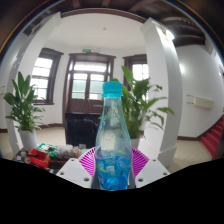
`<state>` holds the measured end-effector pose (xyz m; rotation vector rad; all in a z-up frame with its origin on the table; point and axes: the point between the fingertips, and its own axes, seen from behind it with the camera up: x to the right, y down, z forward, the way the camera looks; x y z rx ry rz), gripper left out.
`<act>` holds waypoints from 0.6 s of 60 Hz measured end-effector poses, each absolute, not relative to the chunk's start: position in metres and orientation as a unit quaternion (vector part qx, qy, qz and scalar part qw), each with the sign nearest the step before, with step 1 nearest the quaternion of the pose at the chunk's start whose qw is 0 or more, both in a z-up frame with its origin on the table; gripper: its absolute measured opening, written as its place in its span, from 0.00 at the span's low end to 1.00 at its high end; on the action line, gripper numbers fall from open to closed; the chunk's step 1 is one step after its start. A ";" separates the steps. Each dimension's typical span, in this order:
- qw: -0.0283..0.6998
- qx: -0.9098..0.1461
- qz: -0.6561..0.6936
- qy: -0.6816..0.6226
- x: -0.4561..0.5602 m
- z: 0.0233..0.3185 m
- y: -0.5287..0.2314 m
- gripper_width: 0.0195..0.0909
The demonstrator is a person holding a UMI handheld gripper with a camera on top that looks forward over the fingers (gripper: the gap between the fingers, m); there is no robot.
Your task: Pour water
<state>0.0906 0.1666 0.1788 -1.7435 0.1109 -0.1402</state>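
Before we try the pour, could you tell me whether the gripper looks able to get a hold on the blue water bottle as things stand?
Probably yes. The water bottle stands upright right between the fingers of the gripper, the pink pads at either side of its lower body. Nothing lies between them; whether they already press on it is unclear.

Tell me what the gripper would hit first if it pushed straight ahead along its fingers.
Nothing to travel to: the gripper already has the clear blue-capped plastic water bottle upright between its pink-padded fingers, apparently clamped. Beyond it, a green potted plant, distance unclear.
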 end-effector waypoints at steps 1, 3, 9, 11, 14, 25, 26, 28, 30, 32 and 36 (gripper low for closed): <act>0.636 -0.767 -0.062 0.054 0.096 0.172 0.165 0.34; 0.629 -0.772 -0.063 0.066 0.108 0.157 0.163 0.33; 0.615 -0.781 -0.054 0.088 0.137 0.110 0.169 0.33; 0.607 -0.787 -0.056 0.090 0.142 0.097 0.167 0.33; 0.597 -0.795 -0.065 0.089 0.151 0.076 0.168 0.33; 0.584 -0.806 -0.058 0.081 0.156 0.028 0.166 0.36; 0.599 -0.794 -0.058 0.080 0.155 0.034 0.168 0.36; 0.599 -0.795 -0.057 0.078 0.153 0.029 0.171 0.37; 0.602 -0.793 -0.057 0.081 0.153 0.032 0.164 0.36; 0.604 -0.791 -0.055 0.082 0.152 0.033 0.164 0.39; 0.611 -0.785 -0.049 0.088 0.153 0.027 0.174 0.44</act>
